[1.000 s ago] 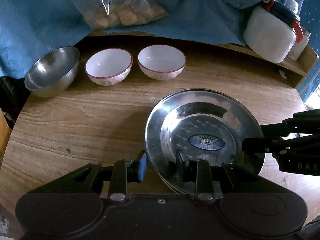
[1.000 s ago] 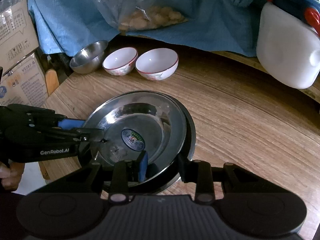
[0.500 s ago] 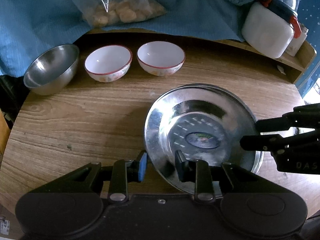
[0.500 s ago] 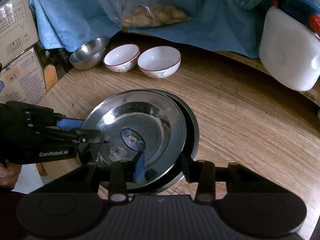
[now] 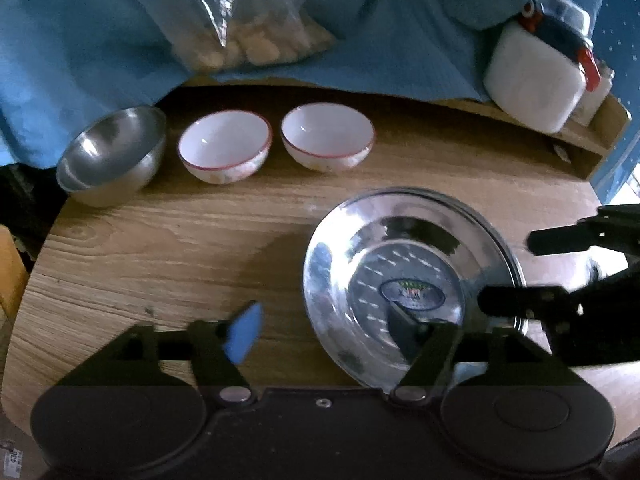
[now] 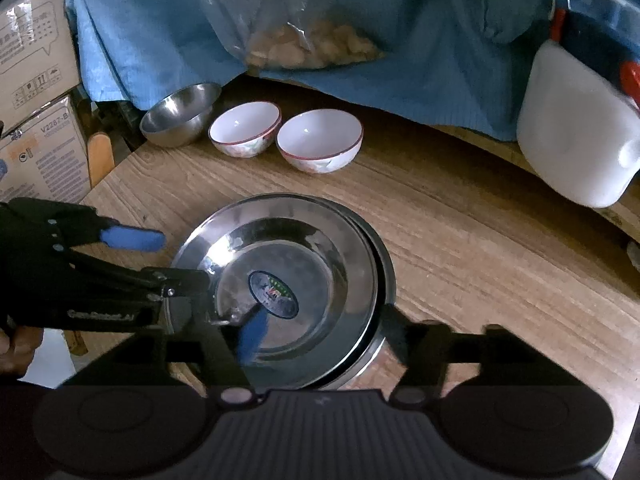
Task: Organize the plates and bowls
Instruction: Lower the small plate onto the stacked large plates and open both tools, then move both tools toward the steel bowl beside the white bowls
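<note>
Now both claws stand apart, having just been opening. The left claw (image 5: 326,330) straddles the near-left rim of the top plate (image 5: 352,280), one finger over the counter (image 5: 180,248), the other over the plate's well, neither pad pressing. The right claw (image 6: 320,334) straddles the plates' near rim the same way, its blue pad (image 6: 252,336) above the well and its other finger outside the rim. The top plate, steel with an oval sticker (image 6: 274,294) in the middle, lies nested on a lower plate (image 6: 384,276), slightly off-centre so the lower rim shows at the right. Far left on the counter stand three bowls in a row, all empty: a steel bowl (image 5: 110,156), then a left white bowl (image 5: 224,150) and a right white bowl (image 5: 328,136), each red-rimmed. Behind them, a clear bag (image 5: 244,36) of pale lumps rests on blue cloth (image 5: 80,40). A white jug (image 6: 576,136) sits far right.
</note>
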`<state>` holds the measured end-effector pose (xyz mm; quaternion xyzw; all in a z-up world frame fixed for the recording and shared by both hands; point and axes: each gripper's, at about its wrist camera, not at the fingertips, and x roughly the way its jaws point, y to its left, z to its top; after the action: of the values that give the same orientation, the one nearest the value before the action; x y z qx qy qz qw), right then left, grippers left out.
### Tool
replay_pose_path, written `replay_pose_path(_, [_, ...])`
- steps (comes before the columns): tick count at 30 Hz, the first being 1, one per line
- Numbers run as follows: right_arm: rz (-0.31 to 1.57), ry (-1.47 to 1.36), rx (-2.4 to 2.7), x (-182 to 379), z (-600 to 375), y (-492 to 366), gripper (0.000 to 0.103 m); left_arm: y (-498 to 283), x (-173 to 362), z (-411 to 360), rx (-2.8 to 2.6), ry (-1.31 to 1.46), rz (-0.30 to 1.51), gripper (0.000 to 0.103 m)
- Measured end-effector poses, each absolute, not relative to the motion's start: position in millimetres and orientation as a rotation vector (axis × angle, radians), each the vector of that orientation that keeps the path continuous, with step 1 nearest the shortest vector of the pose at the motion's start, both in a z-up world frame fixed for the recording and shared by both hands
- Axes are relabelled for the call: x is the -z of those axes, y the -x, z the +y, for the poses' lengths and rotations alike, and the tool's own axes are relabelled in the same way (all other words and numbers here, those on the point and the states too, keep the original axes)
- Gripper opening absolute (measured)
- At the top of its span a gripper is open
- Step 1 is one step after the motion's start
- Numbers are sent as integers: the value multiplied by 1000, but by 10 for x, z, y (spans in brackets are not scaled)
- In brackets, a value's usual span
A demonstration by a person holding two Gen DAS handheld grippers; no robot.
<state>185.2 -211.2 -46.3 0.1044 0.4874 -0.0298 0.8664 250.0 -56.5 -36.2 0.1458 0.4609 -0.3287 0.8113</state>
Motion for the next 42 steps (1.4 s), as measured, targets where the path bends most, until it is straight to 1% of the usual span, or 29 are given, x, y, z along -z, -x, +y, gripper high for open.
replay_pose_path(1, [1015,-215,69,454,-2109,-1850,91,-2509,356,-550,691,-311,980,86])
replay_pose_path(2, [1009,-212,77,446,-2110,-1848,97,-2519,353,-539,680,-311,976,90])
replay_pose_path(3, [1004,-210,84,439,-2110,-1847,98,-2527,352,-520,664,-310,974,94])
replay_pose_path(5, [1002,-210,92,439,-2112,-1853,103,-2554,358,-476,639,-299,976,98])
replay_pose_path(13, [997,-207,103,447,-2063,-1889,103,-2697,345,-218,576,-194,999,99])
replay_pose_path(20, [1011,-190,105,478,-1957,-1983,103,-2875,337,80,500,-100,1017,102])
replay_pose_path(25, [1010,-186,96,490,-1848,-2071,103,-3029,338,348,442,-44,1030,102])
replay_pose_path(27, [1000,-185,92,483,-1796,-2116,103,-3086,311,470,430,-22,1012,102])
replay_pose_path(33, [890,-193,80,422,-1571,-2261,103,-3299,304,724,397,-26,970,102])
replay_pose_path(38, [782,-178,52,435,-1366,-2401,103,-3506,345,931,430,-25,870,102])
replay_pose_path(42, [780,-152,42,420,-1243,-2561,103,-3716,354,1101,423,50,819,102])
